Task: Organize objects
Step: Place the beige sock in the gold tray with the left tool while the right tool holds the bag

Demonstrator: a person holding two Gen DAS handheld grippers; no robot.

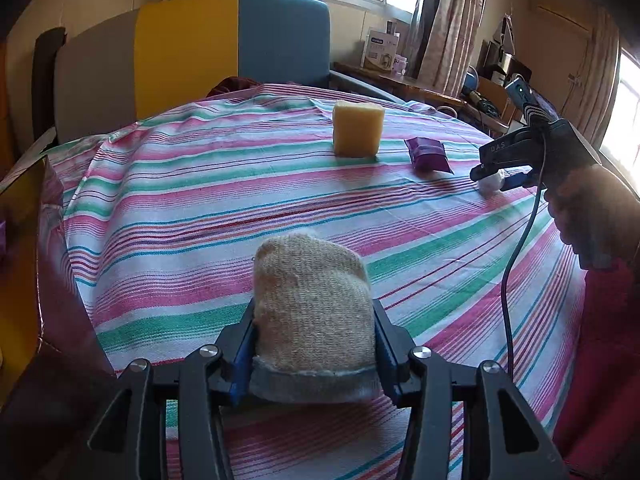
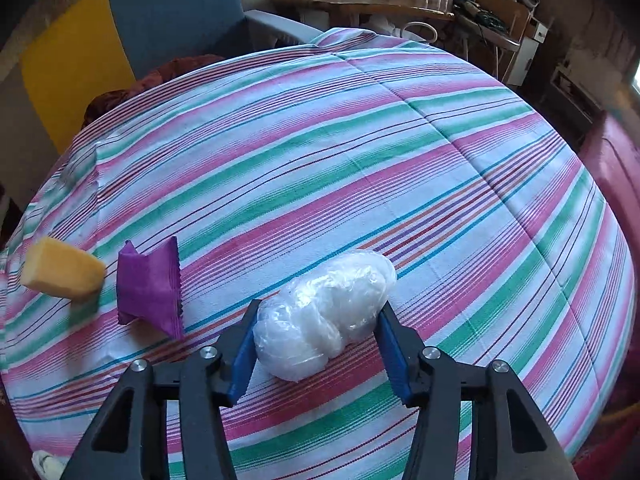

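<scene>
Knitted beige fabric, a rolled sock (image 1: 314,304) with a grey cuff, is being clamped between the blue pads of the left gripper (image 1: 314,340) at the bottom centre of the left wrist view, held above the striped tablecloth (image 1: 200,208). Because the roll is soft and is being pinched low, near its cuff, it is judged likely to sag or unroll if it is swung quickly, and the loose end could be dragged across the cloth. In the right wrist view, the right gripper (image 2: 318,332) is being held with its jaws spread around a crumpled clear plastic bundle (image 2: 324,312) that is lying on the cloth at lower centre; whether the pads are already being pressed against the film cannot be told, so the grip is read as not yet made. Slippery, springy film is being judged a risk: it may squirt out from between the fingers or be caught by only a fold. To the left in that view, a purple packet (image 2: 150,286) and a yellow sponge (image 2: 62,268) are being shown close together, near enough for the packet to be nudged by a careless sweep. From the left wrist view something extra is being given: the right gripper (image 1: 500,176) is seen side-on at the right edge, low over the white bundle, with its trailing cable (image 1: 520,248) hanging where it could be snagged.
</scene>
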